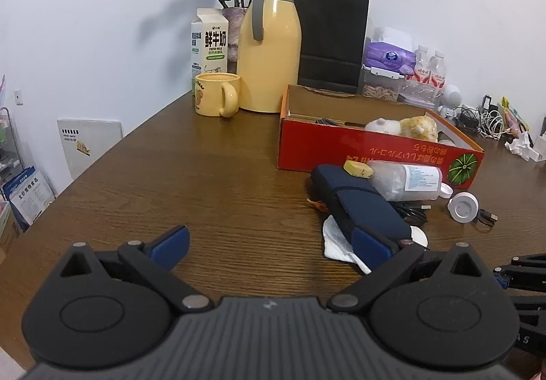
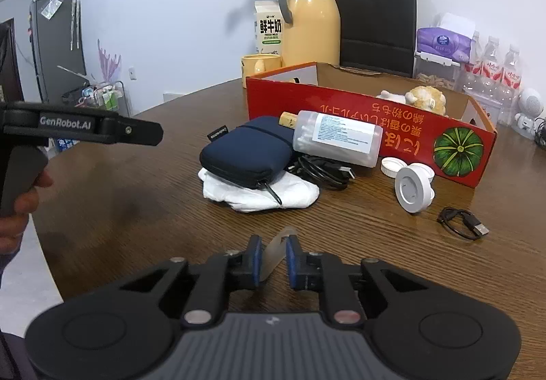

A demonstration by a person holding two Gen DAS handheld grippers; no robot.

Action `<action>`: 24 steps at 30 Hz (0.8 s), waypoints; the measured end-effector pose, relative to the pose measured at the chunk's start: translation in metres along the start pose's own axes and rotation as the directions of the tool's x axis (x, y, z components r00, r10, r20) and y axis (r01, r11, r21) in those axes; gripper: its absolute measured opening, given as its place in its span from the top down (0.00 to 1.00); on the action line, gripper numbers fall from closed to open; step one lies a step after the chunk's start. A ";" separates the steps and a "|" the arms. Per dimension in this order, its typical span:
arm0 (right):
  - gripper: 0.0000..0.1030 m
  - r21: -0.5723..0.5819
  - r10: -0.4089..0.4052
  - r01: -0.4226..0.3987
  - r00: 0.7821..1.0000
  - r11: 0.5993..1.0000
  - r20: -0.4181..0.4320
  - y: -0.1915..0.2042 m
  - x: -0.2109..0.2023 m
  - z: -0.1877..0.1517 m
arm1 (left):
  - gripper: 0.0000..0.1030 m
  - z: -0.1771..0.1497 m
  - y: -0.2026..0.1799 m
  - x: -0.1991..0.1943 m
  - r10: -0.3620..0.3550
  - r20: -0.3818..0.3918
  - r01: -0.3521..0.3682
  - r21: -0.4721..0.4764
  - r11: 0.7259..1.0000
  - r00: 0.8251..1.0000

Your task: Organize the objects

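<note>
Two grippers show in your views, and they stand quite differently: your left gripper (image 1: 269,248) has its blue-padded jaws spread wide over bare wood grain at the bottom of its own frame, holding nothing, while your right gripper (image 2: 273,260) has its jaws drawn nearly together on a thin, translucent strip (image 2: 277,248) — a pale, flexible sliver standing upright between the pads at the bottom centre of the right view. What the strip is made of cannot be told. The brown table (image 2: 136,209) has a ridged, streaky wood texture. Mid-frame in the right view a soft navy zip pouch (image 2: 245,151), rounded at its corners, lies on a crumpled white tissue (image 2: 259,194); touching its right side is a clear cylindrical plastic bottle (image 2: 338,137) lying flat, with a tangle of black cable (image 2: 320,171) below it. A white round plastic disc (image 2: 413,187) sits tilted to the right, near a short black USB cable (image 2: 464,221). Behind them stretches the red cardboard box (image 2: 341,107), open-topped, with a fuzzy plush toy (image 2: 426,98) inside. At the left edge of the right view your hand (image 2: 17,206) wraps the left tool's grey handle, the tool pointing toward the frame's centre.
</note>
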State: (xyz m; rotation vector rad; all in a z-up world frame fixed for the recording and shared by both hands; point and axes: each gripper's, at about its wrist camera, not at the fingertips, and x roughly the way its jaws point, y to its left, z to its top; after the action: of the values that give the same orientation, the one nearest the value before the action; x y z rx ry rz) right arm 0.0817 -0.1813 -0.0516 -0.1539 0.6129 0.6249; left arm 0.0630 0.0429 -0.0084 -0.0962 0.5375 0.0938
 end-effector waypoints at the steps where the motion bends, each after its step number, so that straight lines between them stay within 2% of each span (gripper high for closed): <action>1: 0.89 0.001 0.002 -0.002 1.000 1.000 0.000 0.000 0.000 0.000 | 0.00 0.000 0.001 0.000 0.001 -0.001 -0.001 -0.002 1.000 1.000; 7: 0.98 0.024 0.014 -0.014 1.000 1.000 0.013 -0.002 -0.001 0.002 | 0.00 -0.001 0.001 0.003 -0.002 -0.006 0.002 -0.004 1.000 1.000; 15: 0.98 0.044 0.008 -0.010 0.999 0.999 0.050 -0.010 -0.008 0.006 | 0.00 -0.001 -0.003 0.007 -0.011 -0.011 0.011 0.000 1.000 1.000; 24: 0.98 0.088 -0.064 0.053 0.990 0.995 0.128 -0.036 -0.023 0.015 | 0.00 0.004 -0.016 0.013 -0.017 -0.017 0.017 0.021 1.000 1.000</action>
State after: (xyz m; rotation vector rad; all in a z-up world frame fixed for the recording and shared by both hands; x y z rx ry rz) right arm 0.0951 -0.2172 -0.0275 -0.0506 0.5050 0.5465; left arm 0.0780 0.0280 -0.0105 -0.0805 0.5543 0.0710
